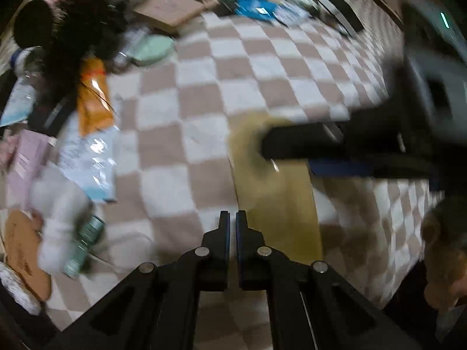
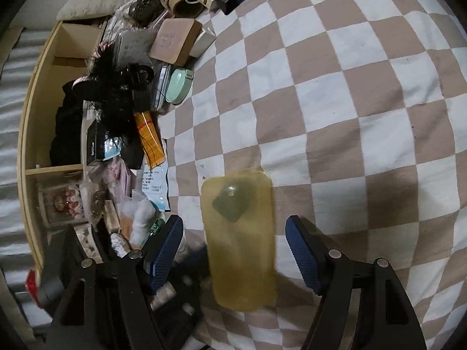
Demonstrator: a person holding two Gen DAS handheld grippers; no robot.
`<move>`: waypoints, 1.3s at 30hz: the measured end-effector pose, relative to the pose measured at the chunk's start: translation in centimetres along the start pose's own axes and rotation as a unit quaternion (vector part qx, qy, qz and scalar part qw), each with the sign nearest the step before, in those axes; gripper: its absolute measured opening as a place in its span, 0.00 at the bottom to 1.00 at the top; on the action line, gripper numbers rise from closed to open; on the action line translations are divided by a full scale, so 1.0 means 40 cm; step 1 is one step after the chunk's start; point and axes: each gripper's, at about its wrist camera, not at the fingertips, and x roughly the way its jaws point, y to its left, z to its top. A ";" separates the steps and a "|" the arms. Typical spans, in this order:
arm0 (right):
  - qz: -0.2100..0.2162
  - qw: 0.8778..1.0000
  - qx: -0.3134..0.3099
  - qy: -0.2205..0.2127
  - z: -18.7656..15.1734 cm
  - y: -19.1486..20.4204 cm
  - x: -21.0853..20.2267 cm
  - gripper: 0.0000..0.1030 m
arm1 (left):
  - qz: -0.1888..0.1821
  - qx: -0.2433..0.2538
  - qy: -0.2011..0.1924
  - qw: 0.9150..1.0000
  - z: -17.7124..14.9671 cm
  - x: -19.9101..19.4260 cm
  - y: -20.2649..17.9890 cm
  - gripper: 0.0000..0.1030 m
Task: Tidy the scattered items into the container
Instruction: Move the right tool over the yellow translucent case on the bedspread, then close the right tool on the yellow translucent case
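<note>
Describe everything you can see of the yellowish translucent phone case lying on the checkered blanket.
The phone case is a soft-looking, see-through rubbery shell yellowed to amber, a rounded rectangle with a darker greenish diamond patch near its far end. It lies flat on the checkered blanket, apart from the clutter pile. The right gripper hangs over it, open, one finger on each side; whether they touch it cannot be told. In the left wrist view the case is blurred, just ahead of the shut left gripper.

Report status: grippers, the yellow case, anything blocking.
Right gripper open, straddling yellow case flat on checkered blanket. Left gripper shut, empty, beside it. Clutter pile left of case; path clear.
</note>
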 end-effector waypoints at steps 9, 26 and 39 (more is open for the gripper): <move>-0.030 0.997 -0.064 -0.025 -0.021 -0.012 -0.042 0.71 | -0.021 -0.032 -0.020 0.999 -0.031 -0.047 0.049 0.04; -0.187 0.945 -0.259 -0.069 -0.173 0.074 0.052 0.58 | -0.009 -0.125 -0.075 0.989 0.015 -0.121 0.123 0.65; -0.114 0.948 -0.272 -0.117 -0.172 0.070 -0.142 0.49 | -0.023 -0.135 -0.087 0.987 0.038 -0.128 0.128 0.65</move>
